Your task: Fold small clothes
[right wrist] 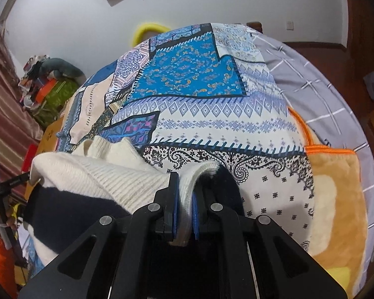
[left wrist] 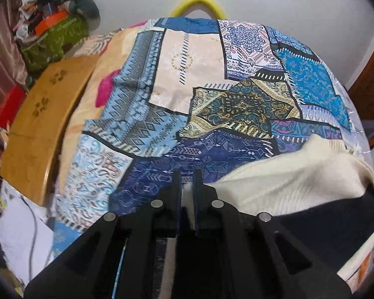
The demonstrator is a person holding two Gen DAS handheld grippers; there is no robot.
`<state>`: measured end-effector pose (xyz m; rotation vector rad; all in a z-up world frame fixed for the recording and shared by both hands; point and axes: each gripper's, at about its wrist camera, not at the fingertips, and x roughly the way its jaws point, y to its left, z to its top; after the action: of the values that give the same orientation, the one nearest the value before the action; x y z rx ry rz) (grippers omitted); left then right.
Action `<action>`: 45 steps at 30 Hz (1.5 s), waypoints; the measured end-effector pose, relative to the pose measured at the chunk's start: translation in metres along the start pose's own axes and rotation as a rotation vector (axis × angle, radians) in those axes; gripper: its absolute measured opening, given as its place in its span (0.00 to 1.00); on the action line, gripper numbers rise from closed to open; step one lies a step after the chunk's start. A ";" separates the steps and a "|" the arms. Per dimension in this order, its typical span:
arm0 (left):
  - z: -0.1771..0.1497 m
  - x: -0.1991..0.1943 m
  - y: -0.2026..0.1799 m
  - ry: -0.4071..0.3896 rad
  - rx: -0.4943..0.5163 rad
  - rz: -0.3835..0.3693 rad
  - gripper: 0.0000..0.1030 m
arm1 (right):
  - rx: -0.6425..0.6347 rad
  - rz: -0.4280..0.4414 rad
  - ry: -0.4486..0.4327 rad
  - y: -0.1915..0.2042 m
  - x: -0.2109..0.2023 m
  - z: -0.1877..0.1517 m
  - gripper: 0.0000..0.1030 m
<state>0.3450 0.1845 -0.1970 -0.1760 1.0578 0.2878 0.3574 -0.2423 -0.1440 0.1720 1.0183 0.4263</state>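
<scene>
Ribbed cream-and-navy knit sweater [right wrist: 107, 182] over patchwork quilt [right wrist: 212, 124]

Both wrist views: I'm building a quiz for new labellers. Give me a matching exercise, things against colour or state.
Things:
1. left gripper
2. sweater
3. foam ring
4. blanket

Colour or state:
a. yellow, at the wall
b. shut on cream knit
c. tan with orange trim
d. cream and navy, held by both grippers

Pairs: 1-b, 2-d, 3-a, 4-c
</scene>
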 end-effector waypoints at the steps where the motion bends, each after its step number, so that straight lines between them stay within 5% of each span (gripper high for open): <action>1: 0.001 -0.003 0.000 -0.002 0.005 0.010 0.07 | -0.005 -0.005 -0.006 0.001 -0.004 0.001 0.10; 7: 0.007 -0.025 0.009 -0.024 -0.018 -0.002 0.07 | -0.001 -0.007 -0.040 0.003 -0.025 0.011 0.14; 10: 0.005 -0.037 0.011 -0.031 -0.013 -0.006 0.07 | -0.031 -0.081 -0.105 0.010 -0.044 0.015 0.41; 13: 0.001 -0.049 0.010 -0.037 -0.001 -0.014 0.09 | -0.036 -0.076 -0.135 0.014 -0.060 0.017 0.44; 17: -0.008 -0.065 0.009 -0.055 0.011 -0.023 0.22 | -0.070 -0.082 -0.153 0.025 -0.079 0.017 0.44; 24: -0.026 -0.096 0.009 -0.120 0.007 -0.042 0.59 | -0.150 -0.080 -0.172 0.059 -0.096 0.006 0.44; 29: -0.048 -0.110 0.013 -0.135 -0.003 -0.063 0.71 | -0.238 -0.073 -0.171 0.090 -0.096 -0.006 0.53; 33: -0.066 -0.107 0.020 -0.112 -0.029 -0.088 0.81 | -0.313 -0.074 -0.142 0.116 -0.087 -0.017 0.63; 45: -0.119 -0.065 0.052 0.075 -0.210 -0.170 0.82 | -0.441 -0.026 0.018 0.182 -0.026 -0.048 0.71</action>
<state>0.1999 0.1905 -0.1981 -0.4661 1.0785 0.2398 0.2563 -0.0908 -0.0879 -0.2404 0.9205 0.6178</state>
